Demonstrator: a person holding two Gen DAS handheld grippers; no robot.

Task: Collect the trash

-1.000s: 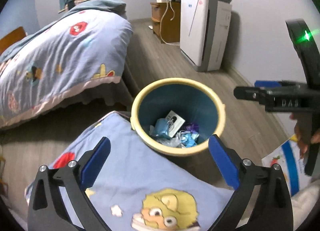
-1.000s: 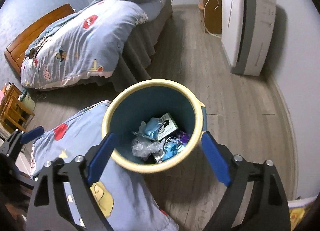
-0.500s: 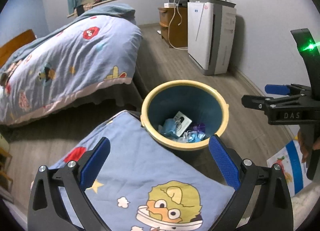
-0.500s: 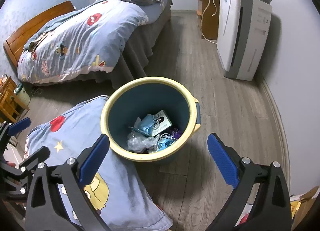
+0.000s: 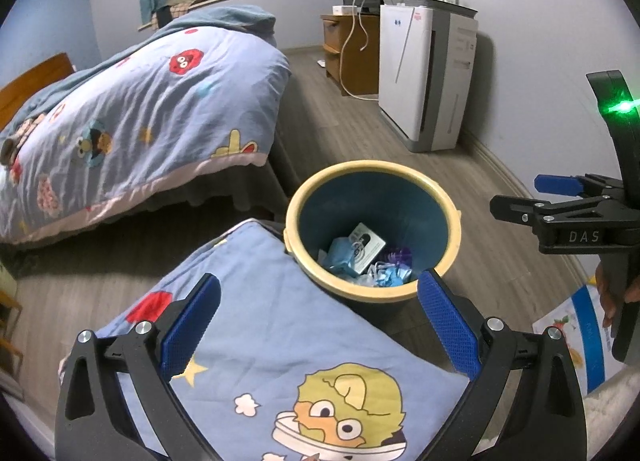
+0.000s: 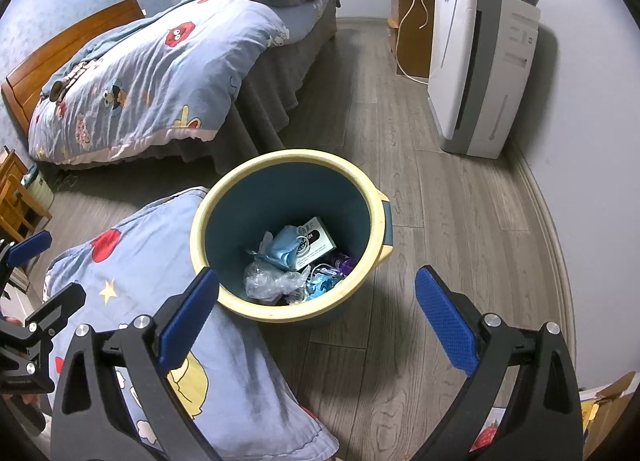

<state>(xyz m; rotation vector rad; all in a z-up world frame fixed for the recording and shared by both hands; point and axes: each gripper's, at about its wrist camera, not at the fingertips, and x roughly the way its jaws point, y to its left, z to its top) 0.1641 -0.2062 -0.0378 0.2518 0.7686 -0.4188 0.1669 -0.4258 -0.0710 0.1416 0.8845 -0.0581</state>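
Note:
A blue trash bin with a cream rim (image 5: 416,181) (image 6: 372,197) stands on the wood floor. Inside lie several pieces of trash: a white and black box (image 5: 366,247) (image 6: 316,241), a blue crumpled item (image 6: 284,247), clear plastic (image 6: 268,283) and small blue and purple wrappers (image 5: 394,271). My left gripper (image 5: 316,317) is open and empty, above a blue cartoon quilt (image 5: 280,345) just short of the bin. My right gripper (image 6: 316,315) is open and empty, held above the bin's near rim; it also shows at the right edge of the left wrist view (image 5: 560,197).
A bed with a blue cartoon duvet (image 5: 132,117) (image 6: 152,73) lies to the left. A white air purifier (image 5: 424,77) (image 6: 484,73) and a wooden cabinet (image 5: 352,57) stand by the right wall. A printed sheet (image 5: 576,337) lies on the floor at right.
Both grippers have pulled back and up from the bin, which now looks smaller and farther. Both stay open and empty.

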